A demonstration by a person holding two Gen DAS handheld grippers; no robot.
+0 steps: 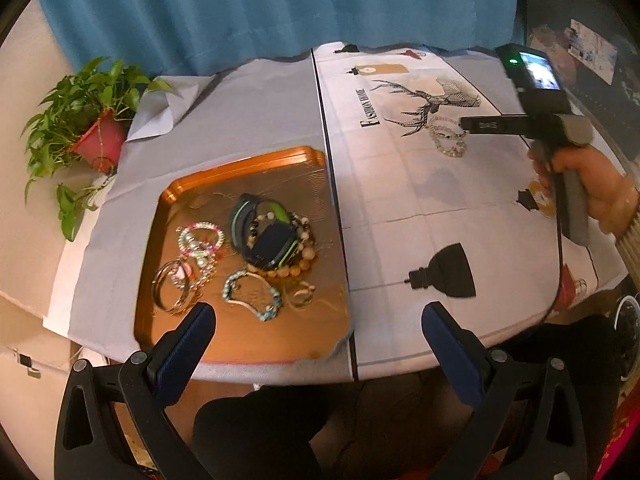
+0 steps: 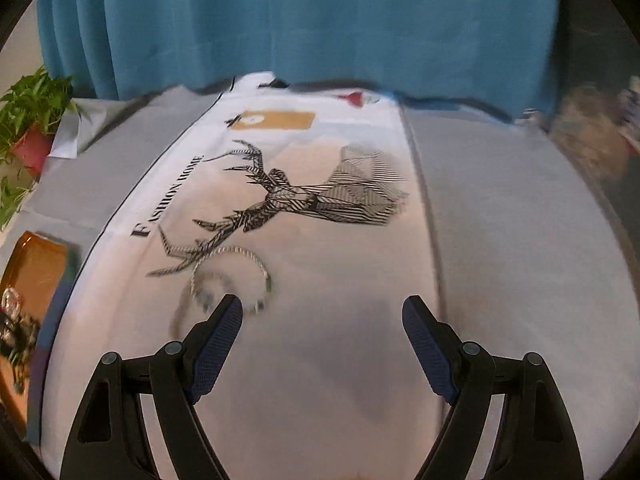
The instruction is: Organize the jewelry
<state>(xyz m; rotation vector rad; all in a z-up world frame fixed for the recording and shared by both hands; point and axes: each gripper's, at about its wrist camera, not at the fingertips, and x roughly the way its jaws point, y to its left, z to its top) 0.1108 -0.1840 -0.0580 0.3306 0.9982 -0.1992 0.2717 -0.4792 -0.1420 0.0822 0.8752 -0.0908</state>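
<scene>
Orange tray (image 1: 188, 184) collects sorted jewelry; one bracelet (image 2: 230, 280) lies at eleven o'clock of the right hand-held gripper (image 2: 322, 316), wide open, empty; left hand-held gripper (image 1: 318, 322) likewise.

Behind your bench hangs a teal curtain (image 1: 248, 8) across the far side. At the far left a green potted plant (image 1: 80, 112) stands in a red pot (image 1: 98, 142), tilted. The bench wears a grey cloth (image 1: 248, 112), and to the right of it a white cloth (image 2: 320, 360) printed with a black deer (image 2: 296, 196) and the words "Fashion Home" (image 2: 168, 196).
</scene>
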